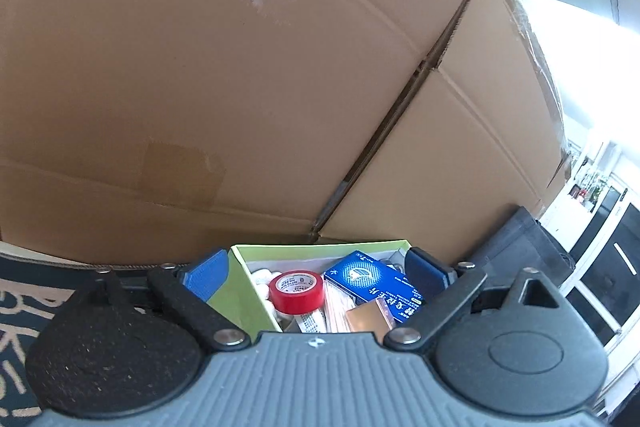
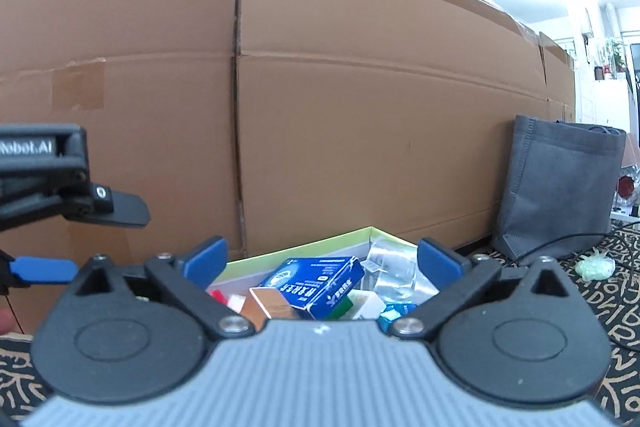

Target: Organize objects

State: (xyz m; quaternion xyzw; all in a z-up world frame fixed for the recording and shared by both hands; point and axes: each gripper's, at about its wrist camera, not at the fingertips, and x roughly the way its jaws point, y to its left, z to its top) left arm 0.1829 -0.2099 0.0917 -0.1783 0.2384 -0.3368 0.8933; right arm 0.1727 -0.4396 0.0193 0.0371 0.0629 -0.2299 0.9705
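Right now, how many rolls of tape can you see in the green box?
1. A red tape roll lies in the green box, left of the blue carton, between the open left gripper fingers. The clutter could hide others.

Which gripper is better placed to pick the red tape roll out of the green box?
Probably left. The open left gripper has the red tape roll between its fingers, inside the green box. The right gripper is open too, facing the blue box.
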